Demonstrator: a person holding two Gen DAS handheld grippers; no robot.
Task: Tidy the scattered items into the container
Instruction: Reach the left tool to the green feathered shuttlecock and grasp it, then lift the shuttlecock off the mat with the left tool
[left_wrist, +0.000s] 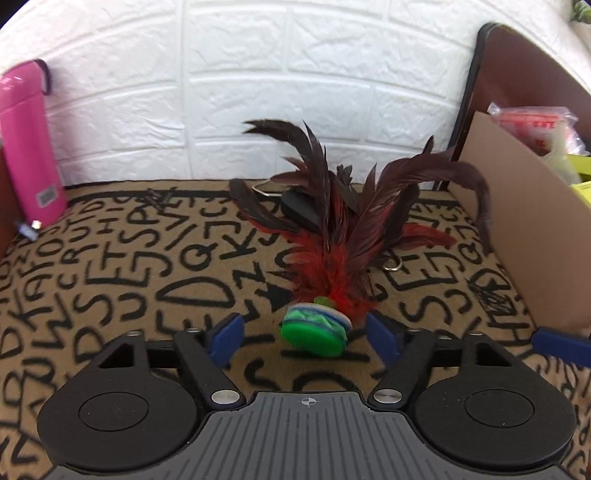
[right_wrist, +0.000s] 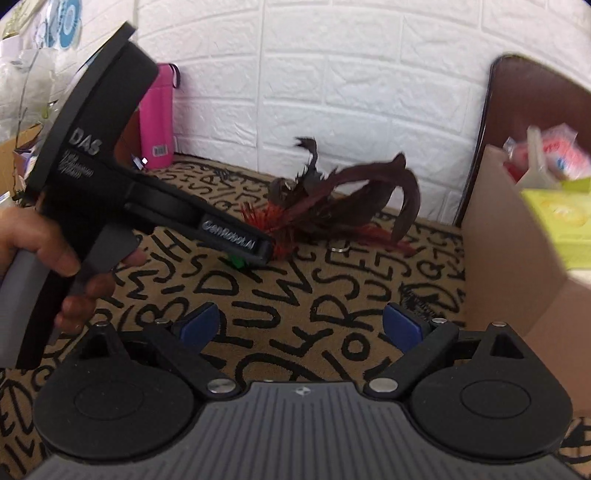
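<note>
A feather shuttlecock (left_wrist: 325, 266) with dark red feathers and a green and blue disc base (left_wrist: 316, 330) lies on the letter-patterned cloth (left_wrist: 110, 280). My left gripper (left_wrist: 306, 332) is open, its blue pads on either side of the base without touching it. In the right wrist view the left gripper (right_wrist: 255, 254) reaches the shuttlecock (right_wrist: 343, 210) from the left. My right gripper (right_wrist: 303, 326) is open and empty above the cloth, near the cardboard box (right_wrist: 517, 266). The box (left_wrist: 517, 229) stands at the right with packets inside.
A pink bottle (left_wrist: 29, 147) stands at the back left against the white brick wall. A black object (left_wrist: 299, 208) and a metal key ring (left_wrist: 393, 266) lie behind the feathers. A brown chair back (right_wrist: 535, 110) rises behind the box.
</note>
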